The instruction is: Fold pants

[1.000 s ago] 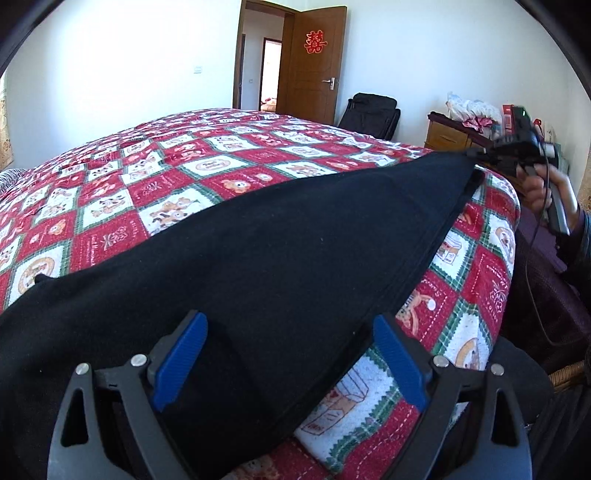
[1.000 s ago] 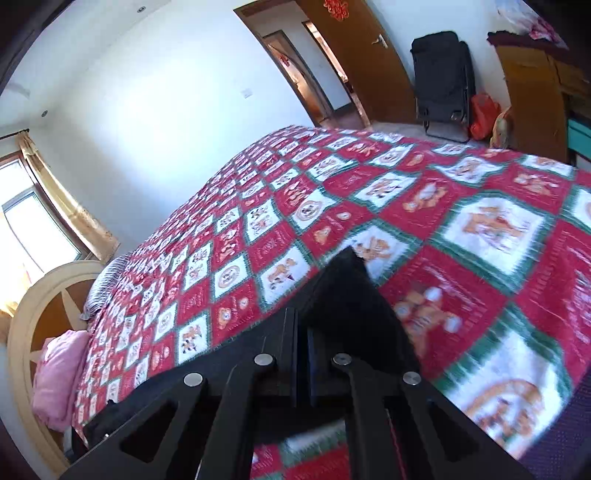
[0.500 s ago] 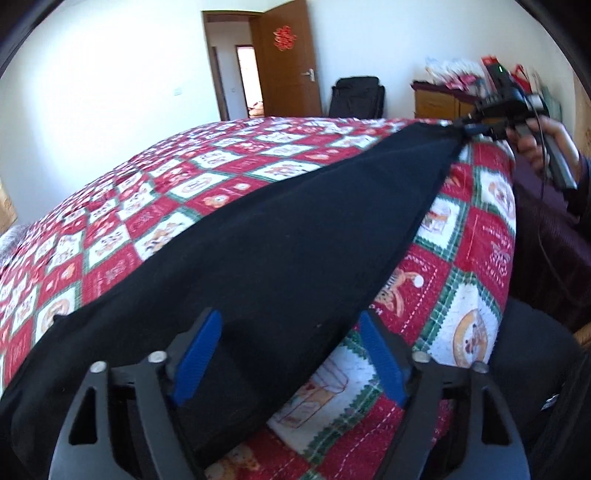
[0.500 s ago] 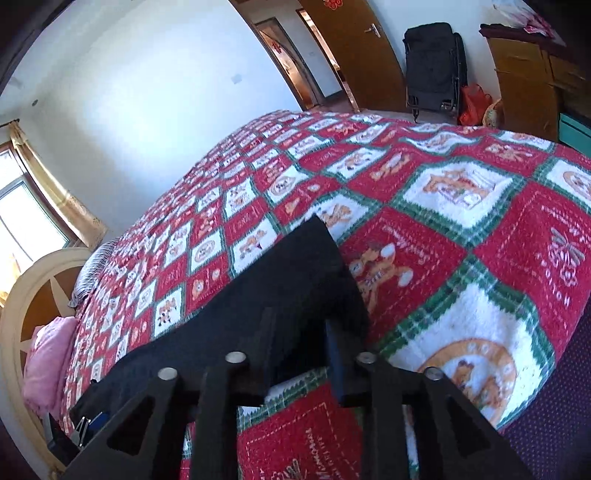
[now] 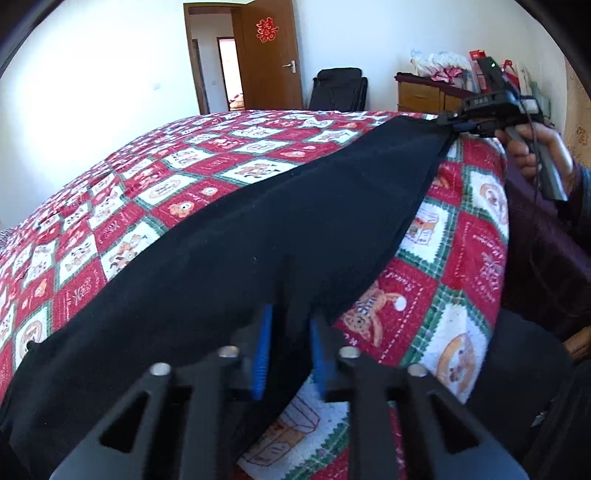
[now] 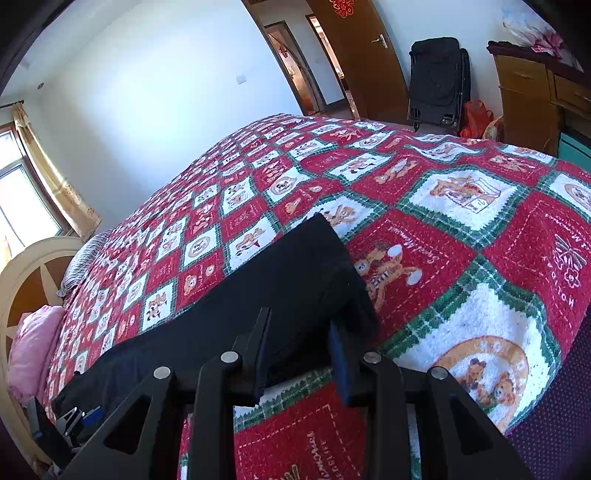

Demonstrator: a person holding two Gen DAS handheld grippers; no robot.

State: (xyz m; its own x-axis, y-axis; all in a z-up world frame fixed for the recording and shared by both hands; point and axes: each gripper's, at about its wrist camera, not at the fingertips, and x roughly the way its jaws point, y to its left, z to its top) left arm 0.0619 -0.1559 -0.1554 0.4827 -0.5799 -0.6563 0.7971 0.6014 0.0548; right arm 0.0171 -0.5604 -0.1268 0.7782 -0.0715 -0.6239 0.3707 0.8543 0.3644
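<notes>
- The black pants (image 5: 258,236) lie stretched in a long band across the near edge of the bed (image 5: 229,162), on the red, white and green patchwork bedspread (image 6: 461,206)
- The left hand-held gripper (image 5: 286,347) has its blue pads pinched tight on the near edge of the fabric at one end of the pants
- The right hand-held gripper (image 6: 299,350) stands partly open at the other end; the cloth's edge lies between its fingers, but the pads do not look pressed on it
- In the left wrist view the right one (image 5: 480,110) shows at the far corner of the pants, held by a hand (image 5: 535,155)
- Judged step: taking hold of both ends before the first fold; the left end is secured, the right is not
- The next move calls for the right jaws to close firmly on the fabric, then both ends to lift together so the cloth stays taut and does not drag or bunch
- Writing: the bedspread squares carry stitched script, one reading roughly "Sweet Moment"; other words are too distorted to read
- A red paper double-happiness character (image 5: 266,29) hangs on the wooden door
</notes>
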